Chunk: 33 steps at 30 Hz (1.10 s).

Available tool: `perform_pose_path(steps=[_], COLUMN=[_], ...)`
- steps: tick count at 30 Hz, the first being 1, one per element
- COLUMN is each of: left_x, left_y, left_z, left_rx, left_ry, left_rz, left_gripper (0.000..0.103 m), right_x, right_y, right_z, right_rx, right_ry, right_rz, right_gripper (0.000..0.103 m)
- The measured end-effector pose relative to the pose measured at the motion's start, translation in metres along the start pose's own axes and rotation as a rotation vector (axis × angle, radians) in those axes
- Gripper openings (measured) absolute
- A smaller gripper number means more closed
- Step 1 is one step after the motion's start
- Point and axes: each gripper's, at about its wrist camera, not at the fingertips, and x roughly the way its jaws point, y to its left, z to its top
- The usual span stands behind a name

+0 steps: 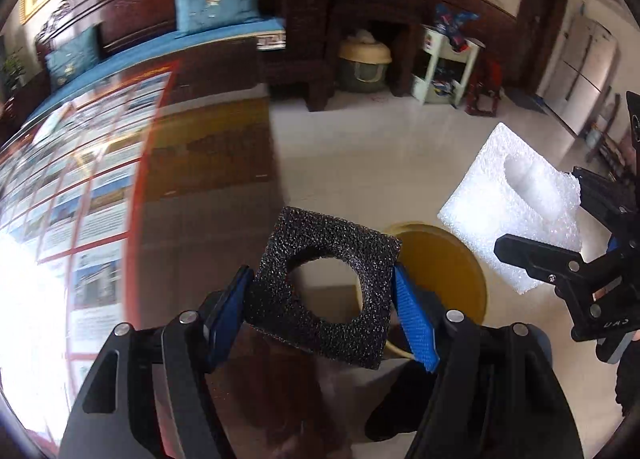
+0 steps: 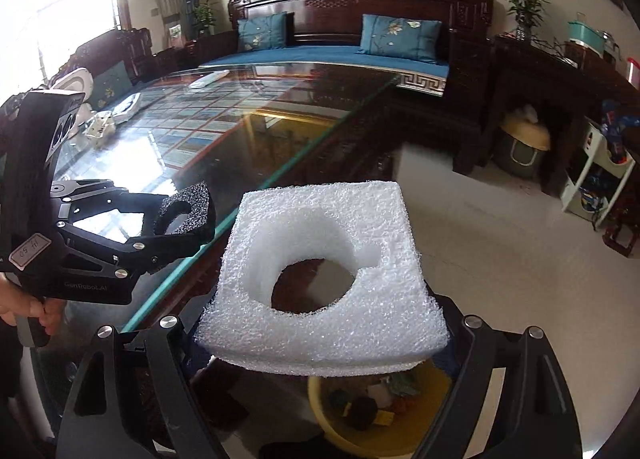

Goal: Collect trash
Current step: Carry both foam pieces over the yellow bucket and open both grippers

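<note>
My left gripper [image 1: 324, 299] is shut on a black foam square [image 1: 304, 315] with a round hole, held above the floor past the glass table's edge. It also shows in the right wrist view [image 2: 184, 215]. My right gripper [image 2: 320, 343] is shut on a white foam block [image 2: 324, 271] with a round cutout; the block shows in the left wrist view [image 1: 516, 207] too. A yellow trash basin [image 2: 332, 411] with several scraps inside sits on the floor right below the white foam. In the left wrist view the basin [image 1: 448, 259] lies just beyond the black foam.
A glass-topped table [image 2: 224, 131] with picture cards under the glass runs along the left. On it lie a remote [image 2: 208, 80] and small white items [image 2: 100, 125]. A dark wooden sofa [image 2: 360, 43], a cabinet and a white shelf [image 2: 596, 179] stand around the tiled floor [image 2: 500, 259].
</note>
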Motion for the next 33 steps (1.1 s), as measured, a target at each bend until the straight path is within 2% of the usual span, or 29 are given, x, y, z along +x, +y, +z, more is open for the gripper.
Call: perform_pose_path(steps=[6,9,14,16,20,33], left_x=[0.046,0.066,0.098,0.109,0.131,0.178], left_y=[-0.057,-0.08,-0.109,-0.118,-0.129,-0.146], left_z=[0.018,0.023,0.027,0.026,0.025,0.027], left_rx=[0.084,0.119,0.162,0.175,0.191,0.243], left_ry=[0.074,0.11,0.168,0.188,0.232,0.326], left_rz=[-0.081,-0.1,-0.114,-0.11,-0.103,-0.096], left_gripper=[0.069,0.069,0.069,0.069,0.069,0.069], right_x=[-0.001,0.009,0.033,0.045,0.06,0.066], right_y=[-0.06,-0.083,-0.104,-0.109,-0.114,-0.15], right_z=[-0.041,-0.06,-0.076,-0.079,-0.084,-0.103], right_rx=[0.076,0.113,0.139,0.124,0.092,0.181], right_ry=[0.069,0.132,0.201,0.235,0.262,0.295], right_rz=[-0.086,-0.12,-0.103,-0.102,-0.111,-0.115], right_gripper=[0.08,0.08,0.083,0.092,0.092,0.092])
